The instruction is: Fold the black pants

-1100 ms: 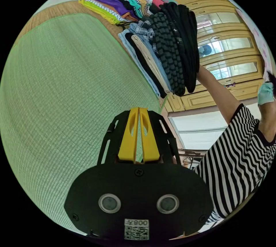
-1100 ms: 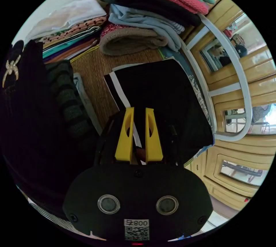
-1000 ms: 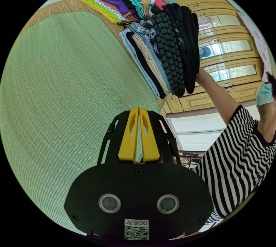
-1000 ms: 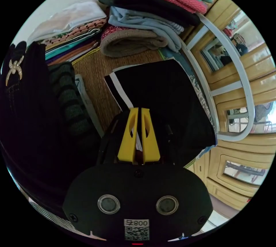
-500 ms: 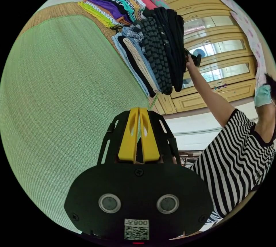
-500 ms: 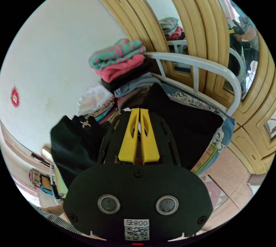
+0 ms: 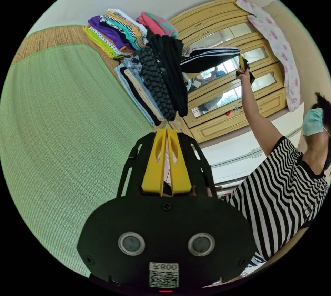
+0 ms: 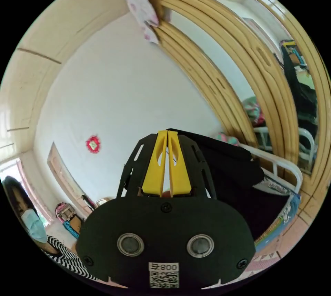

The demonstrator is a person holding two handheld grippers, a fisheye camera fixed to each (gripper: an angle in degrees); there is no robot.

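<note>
Left gripper view: the left gripper point(image 7: 167, 158), yellow-jawed, hovers over a green woven mat point(image 7: 65, 130), jaws pressed together on nothing. Behind it a tall stack of folded clothes point(image 7: 155, 75) leans beside a yellow wooden wardrobe with mirrored doors point(image 7: 227, 68). The person in a striped shirt point(image 7: 282, 185) has an arm raised, and the right gripper point(image 7: 243, 66) holds the folded black pants with white side stripes point(image 7: 210, 58) in the air, near the top of the stack.

Risk: held by one edge, the folded pants could sag open or slip out if swung; brushing the leaning stack could topple it.

Right gripper view: the right gripper point(image 8: 167, 163) has its jaws nearly closed, a thin slit between them, seemingly pinching the edge of the black pants point(image 8: 224, 166), which spread out beyond the jaws over a white metal bed rail point(image 8: 282, 168). The actual contact is hard to see.
</note>
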